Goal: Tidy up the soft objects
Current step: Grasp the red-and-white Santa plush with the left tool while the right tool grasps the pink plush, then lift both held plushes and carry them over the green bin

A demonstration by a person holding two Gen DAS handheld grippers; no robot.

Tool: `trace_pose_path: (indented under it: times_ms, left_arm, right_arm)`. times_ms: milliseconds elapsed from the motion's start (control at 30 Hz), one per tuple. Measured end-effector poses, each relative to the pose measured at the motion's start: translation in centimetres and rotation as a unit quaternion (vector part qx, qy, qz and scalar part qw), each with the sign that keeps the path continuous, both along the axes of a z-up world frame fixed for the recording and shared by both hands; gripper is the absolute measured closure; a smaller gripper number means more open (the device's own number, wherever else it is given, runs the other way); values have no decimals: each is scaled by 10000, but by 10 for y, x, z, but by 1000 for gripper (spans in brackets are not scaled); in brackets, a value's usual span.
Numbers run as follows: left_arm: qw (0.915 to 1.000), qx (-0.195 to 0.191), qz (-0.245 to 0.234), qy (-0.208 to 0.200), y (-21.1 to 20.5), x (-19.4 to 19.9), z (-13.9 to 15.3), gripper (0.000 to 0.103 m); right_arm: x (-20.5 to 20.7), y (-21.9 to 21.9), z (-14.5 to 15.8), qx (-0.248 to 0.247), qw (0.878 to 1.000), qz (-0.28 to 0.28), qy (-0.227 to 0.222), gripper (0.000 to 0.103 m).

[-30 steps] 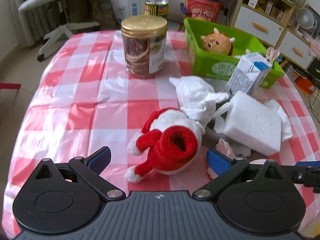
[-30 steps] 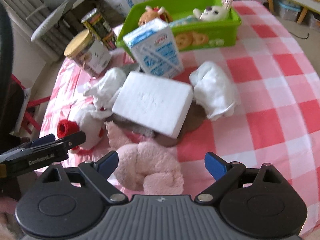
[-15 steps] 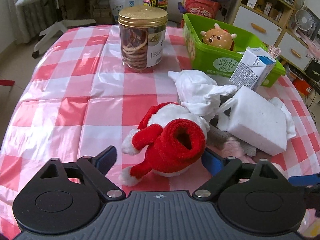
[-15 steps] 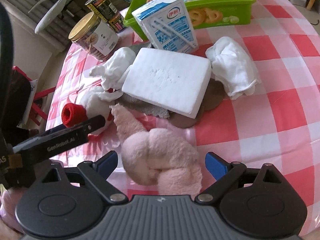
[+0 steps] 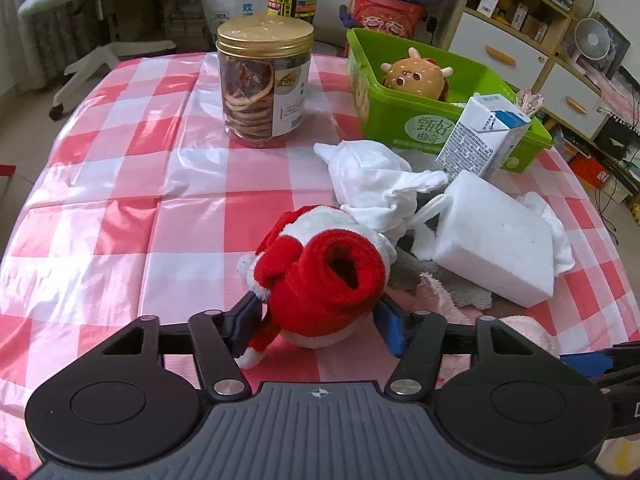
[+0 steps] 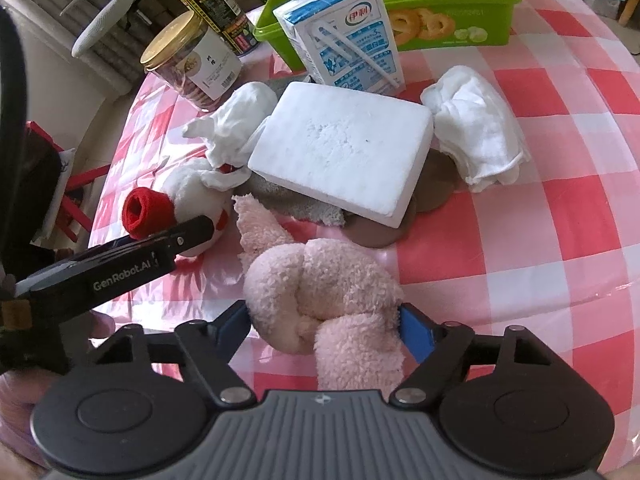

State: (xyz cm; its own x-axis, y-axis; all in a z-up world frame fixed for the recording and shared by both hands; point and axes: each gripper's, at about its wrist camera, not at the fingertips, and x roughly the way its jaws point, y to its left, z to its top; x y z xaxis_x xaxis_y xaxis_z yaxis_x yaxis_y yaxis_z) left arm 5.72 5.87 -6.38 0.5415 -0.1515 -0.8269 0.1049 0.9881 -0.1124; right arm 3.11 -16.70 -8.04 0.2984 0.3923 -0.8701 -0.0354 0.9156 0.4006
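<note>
Plush: both toys look light and squashy, so mid-body grips should do. Left gripper (image 5: pixel 316 316) pinches the Santa toy (image 5: pixel 320 264); right gripper (image 6: pixel 324 320) clasps the pink knot (image 6: pixel 320 292). Both lie before the foam block (image 6: pixel 340 152), near side from the green bin (image 6: pixel 440 24).

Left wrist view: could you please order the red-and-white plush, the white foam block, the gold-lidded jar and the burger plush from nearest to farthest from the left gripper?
1. Red-and-white plush, between the left gripper fingers.
2. White foam block, right.
3. Gold-lidded jar, ahead, slightly left.
4. Burger plush, in the green bin, far right.
</note>
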Motion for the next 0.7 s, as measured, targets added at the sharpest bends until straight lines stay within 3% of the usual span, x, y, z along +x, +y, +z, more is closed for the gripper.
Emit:
trace_pose_path:
  times_ms: [100,300,700]
  left_arm:
    - [10000,38,-21,-24,-1,-1,2,50]
    - [9999,116,-33,-102,-2,-2,6,54]
    - [9996,0,180,-230,6,-5,19,54]
  right_arm:
    - [-2,0,4,31,9999,33,-116,60]
    - [-4,-1,10,45,9996,119,-256,66]
    - [-6,-13,22,320,9986,-16,-414,66]
